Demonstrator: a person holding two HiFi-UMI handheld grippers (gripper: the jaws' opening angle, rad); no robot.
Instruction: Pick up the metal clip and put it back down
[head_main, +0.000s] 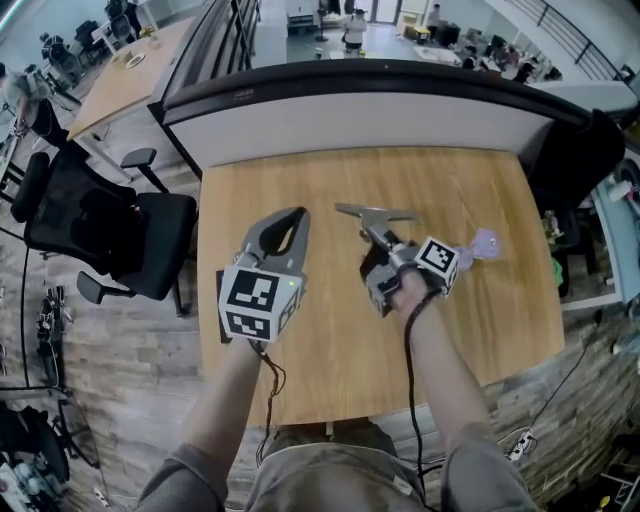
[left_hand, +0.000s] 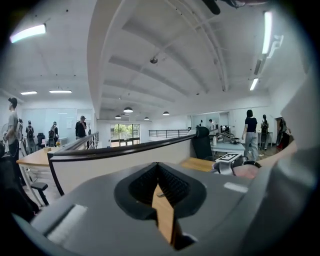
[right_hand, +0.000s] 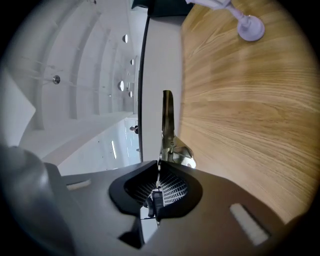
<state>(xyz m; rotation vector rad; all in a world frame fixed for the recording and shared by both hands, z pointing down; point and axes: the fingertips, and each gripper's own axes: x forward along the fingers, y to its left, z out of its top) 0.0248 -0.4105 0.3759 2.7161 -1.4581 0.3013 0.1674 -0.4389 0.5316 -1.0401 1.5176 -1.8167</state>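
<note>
The metal clip (head_main: 372, 213) is a silvery spring clamp, and my right gripper (head_main: 381, 240) is shut on its handle end over the middle of the wooden table (head_main: 450, 330). In the right gripper view the gripper (right_hand: 158, 169) is rolled on its side. There the clip (right_hand: 167, 120) sticks straight out past the pads, edge-on, with the tabletop (right_hand: 240, 100) to its right. It appears raised off the wood. My left gripper (head_main: 298, 214) hovers to the clip's left, shut with nothing in it. In its own view the left gripper (left_hand: 158, 167) points level at the far partition.
A small purple suction-cup piece (head_main: 485, 243) lies on the table right of my right hand, also seen as the purple piece (right_hand: 249, 27). A curved partition wall (head_main: 350, 115) borders the table's far edge. A black office chair (head_main: 100, 225) stands off the left side.
</note>
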